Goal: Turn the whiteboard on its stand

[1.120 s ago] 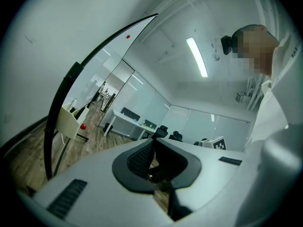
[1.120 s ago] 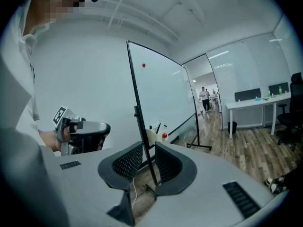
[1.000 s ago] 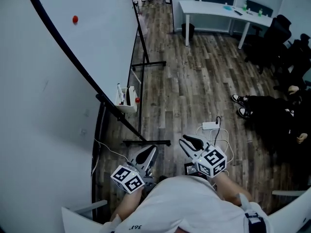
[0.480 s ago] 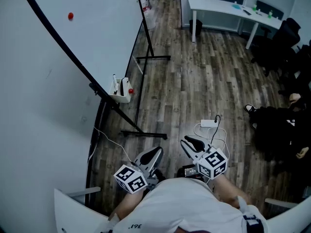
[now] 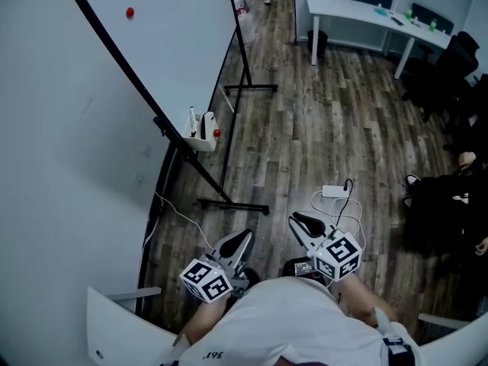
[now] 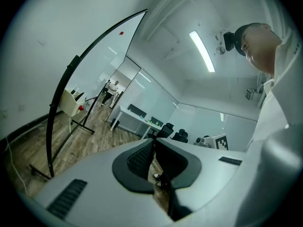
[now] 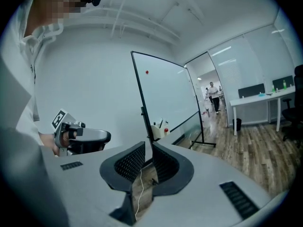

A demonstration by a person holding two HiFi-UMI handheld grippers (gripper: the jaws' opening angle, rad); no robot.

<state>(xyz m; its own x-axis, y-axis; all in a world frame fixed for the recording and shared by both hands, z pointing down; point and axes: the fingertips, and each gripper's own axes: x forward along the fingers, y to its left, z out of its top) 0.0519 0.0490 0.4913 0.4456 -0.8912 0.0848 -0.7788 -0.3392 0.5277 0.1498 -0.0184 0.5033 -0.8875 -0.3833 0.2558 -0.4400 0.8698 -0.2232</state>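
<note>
Whiteboard is judged stiff, broad and awkward, though pivoted; it is best gripped at its black side frame. Nearest, left gripper is clenched on nothing, right gripper parted, empty. Board is seen well apart, ahead-left on its stand, by the wall.

You stand on a wood floor. A long white desk stands far ahead, black chairs beside it, glass walls behind it.
</note>
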